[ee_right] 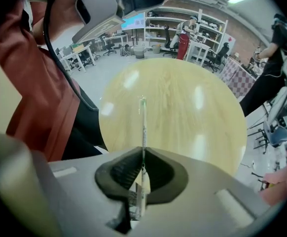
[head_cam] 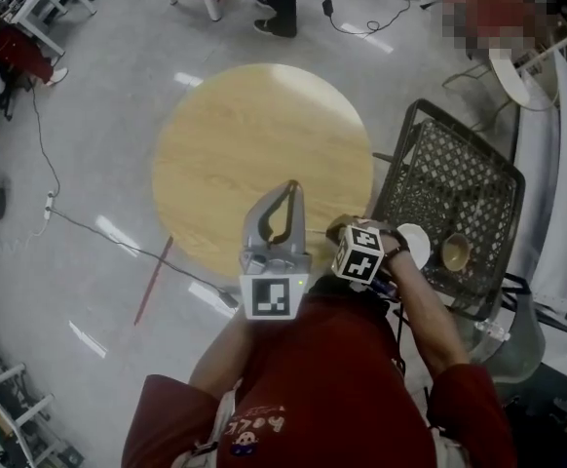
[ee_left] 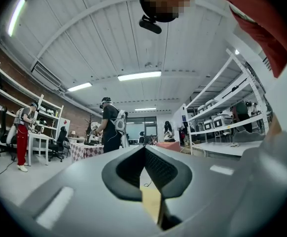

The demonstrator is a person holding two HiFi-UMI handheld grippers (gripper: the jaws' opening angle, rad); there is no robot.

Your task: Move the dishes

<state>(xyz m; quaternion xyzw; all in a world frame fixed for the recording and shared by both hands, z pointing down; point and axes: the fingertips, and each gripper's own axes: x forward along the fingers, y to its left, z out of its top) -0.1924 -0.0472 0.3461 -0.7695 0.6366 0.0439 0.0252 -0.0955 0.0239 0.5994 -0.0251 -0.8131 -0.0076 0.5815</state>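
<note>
The left gripper (head_cam: 289,191) is held pressed together with nothing in it at frame centre, over the lower edge of the table (head_cam: 254,135). At lower right, a white plate (head_cam: 417,244) is pinched by its rim in the right gripper (ee_right: 142,157), at the left edge of the basket (head_cam: 459,169). A brown bowl (head_cam: 455,253) is seen in the basket.

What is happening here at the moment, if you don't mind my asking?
A person in a red top stands at a round wooden table with a gripper in each hand. The right gripper is clamped on a thin dish, seen edge-on over the table. The left gripper is shut with nothing in it. A brown bowl sits in the black mesh basket beside the table.
</note>
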